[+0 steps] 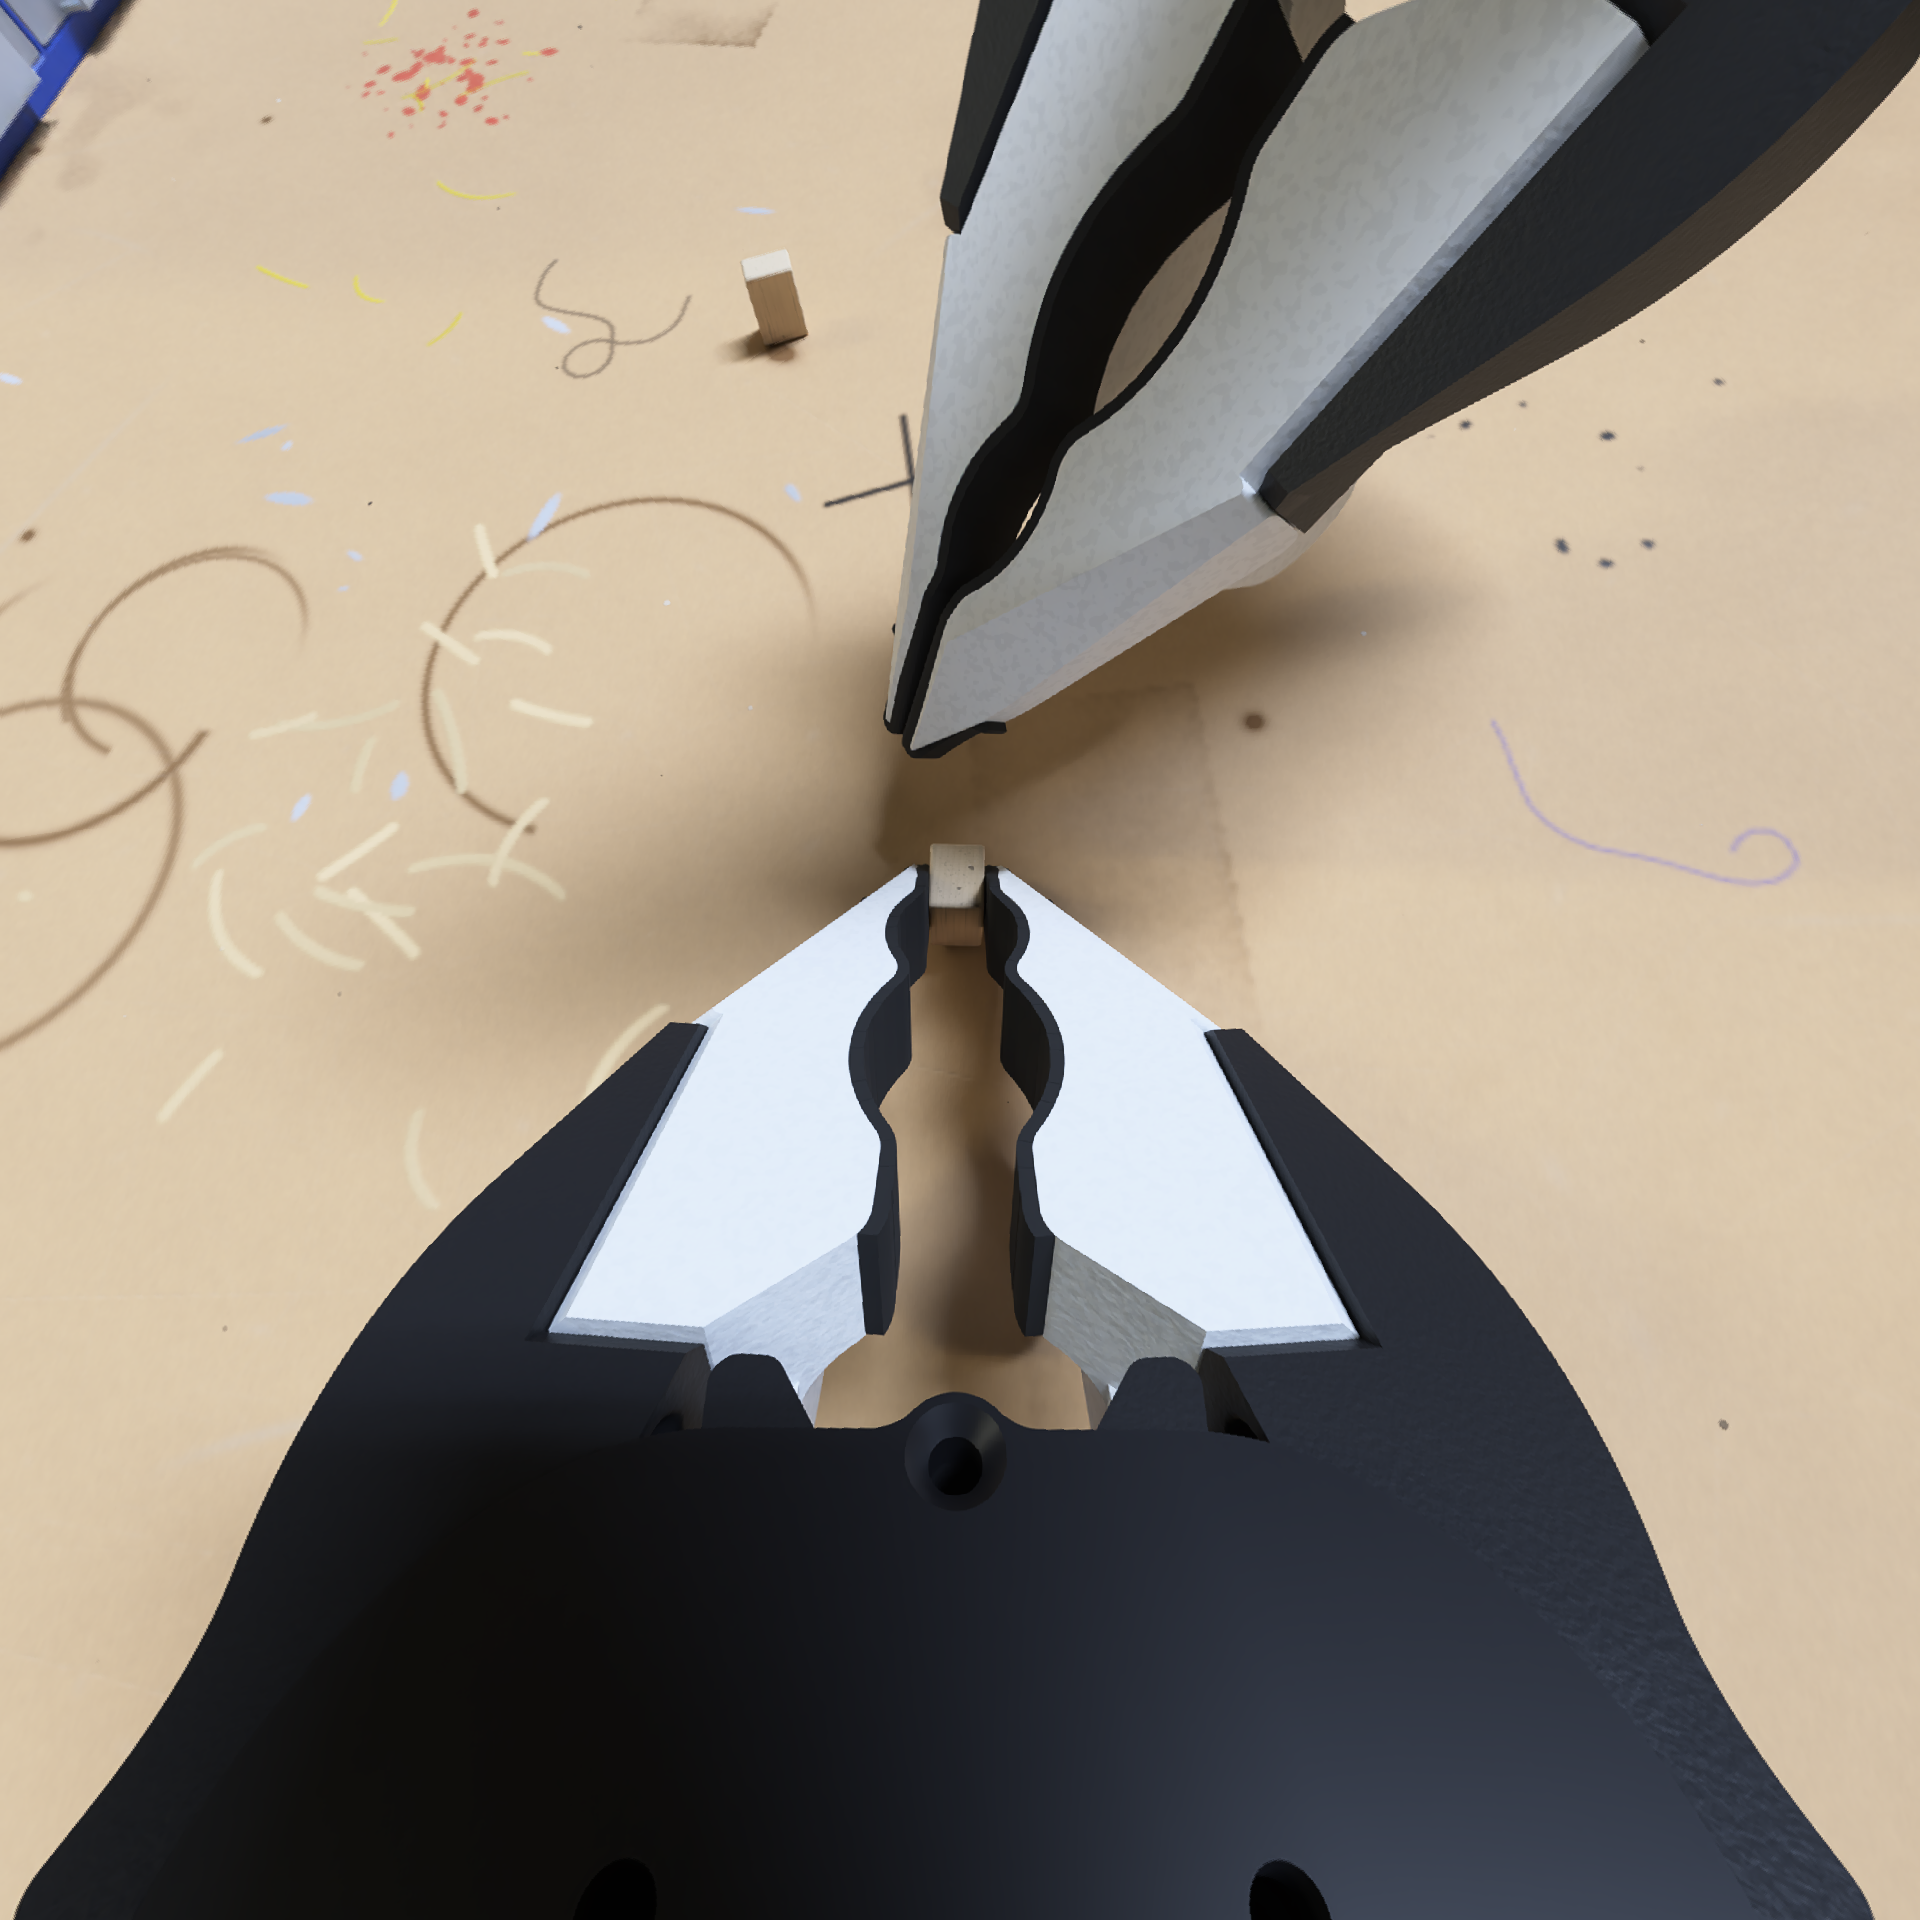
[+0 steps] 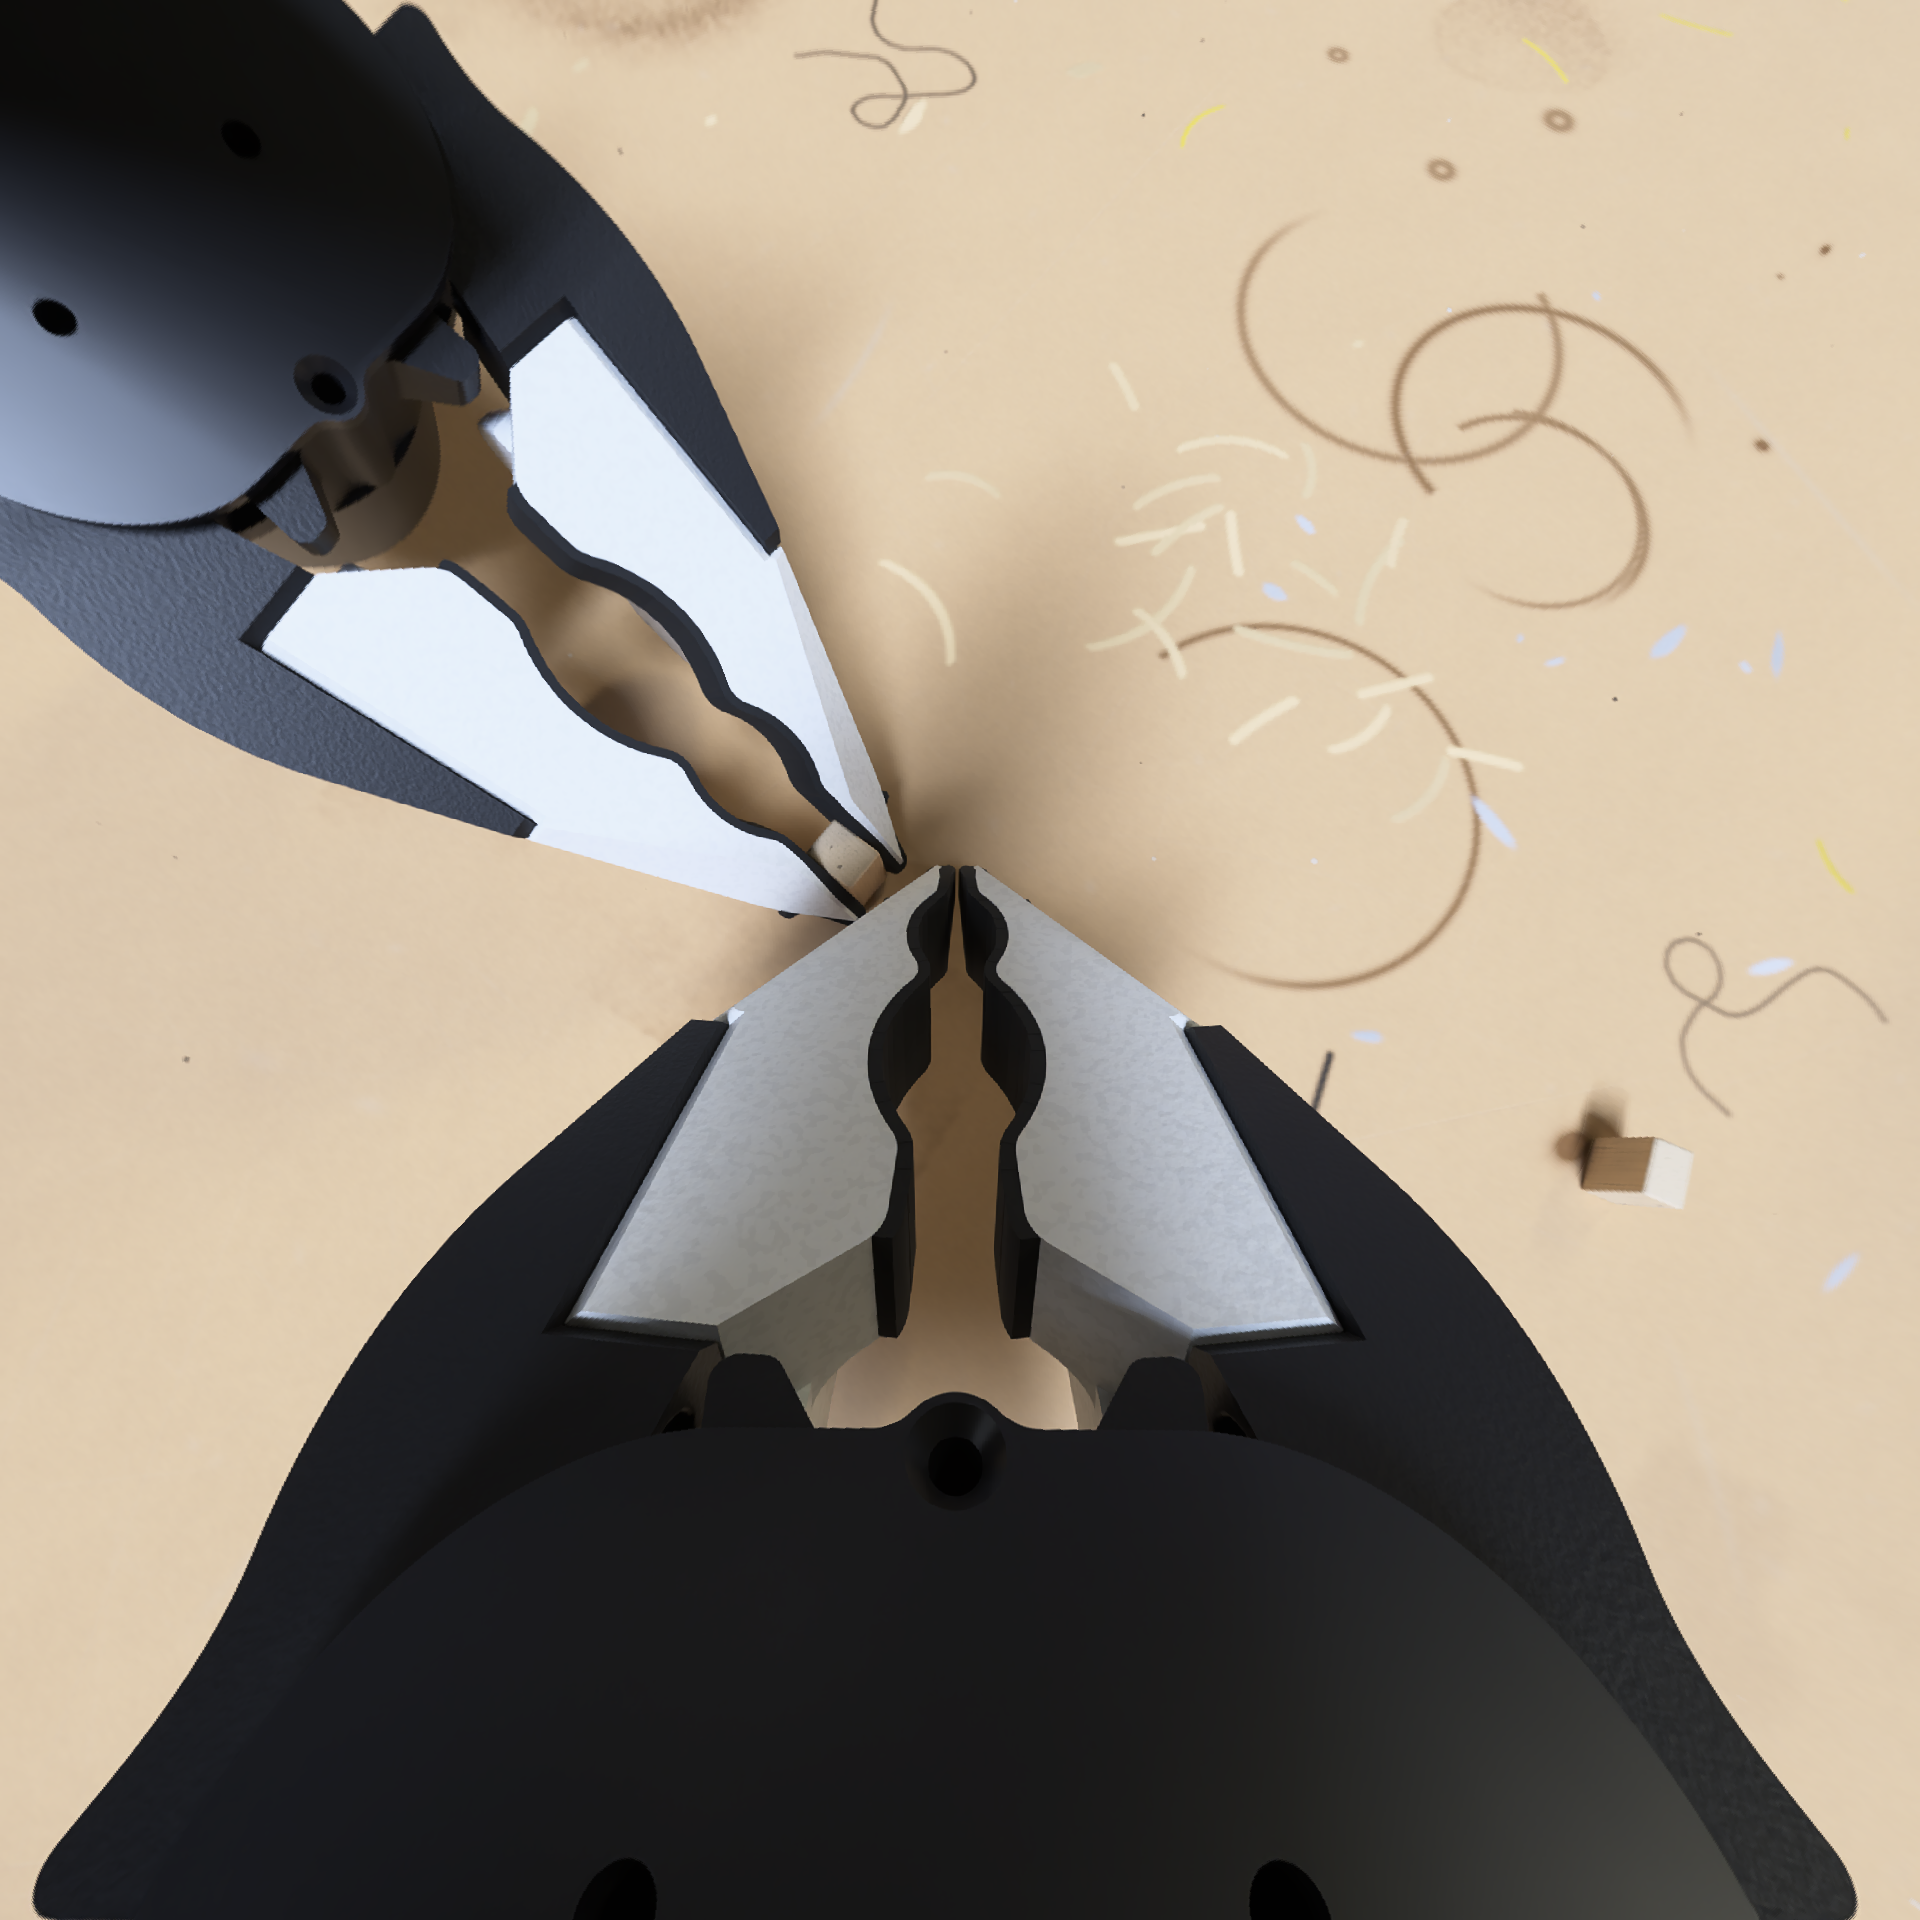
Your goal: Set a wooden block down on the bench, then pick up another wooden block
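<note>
Left gripper [image 1: 957, 883]: fingertips clamped on a small wooden block [image 1: 957, 878], held at the very tips over the bench [image 1: 1455, 1039]; whether the block's underside touches the surface cannot be determined. In the right wrist view the same block [image 2: 844, 854] sits between the left gripper's [image 2: 862, 883] tips at about 11 o'clock from the right gripper's own tips.

Right gripper [image 2: 956, 878]: jaws pressed together with nothing between them. In the left wrist view it [image 1: 914, 727] descends from 1 o'clock, its tips just beyond the held block, near but apart. It is the only obstruction close to the held block.

A second wooden block [image 1: 774, 298] stands alone on the bench, well apart, at about 11 o'clock in the left wrist view; it lies at 3 to 4 o'clock in the right wrist view [image 2: 1636, 1169], nothing around it.

Both gripper bodies fill the lower part of their own views and hide the bench beneath. A blue object [image 1: 31, 94] at the upper left corner is cut off and cannot be identified.

Surface: tan board marked with brown ring stains [image 2: 1455, 416], pale scratches, red spatter [image 1: 447, 78] and pencil squiggles.
</note>
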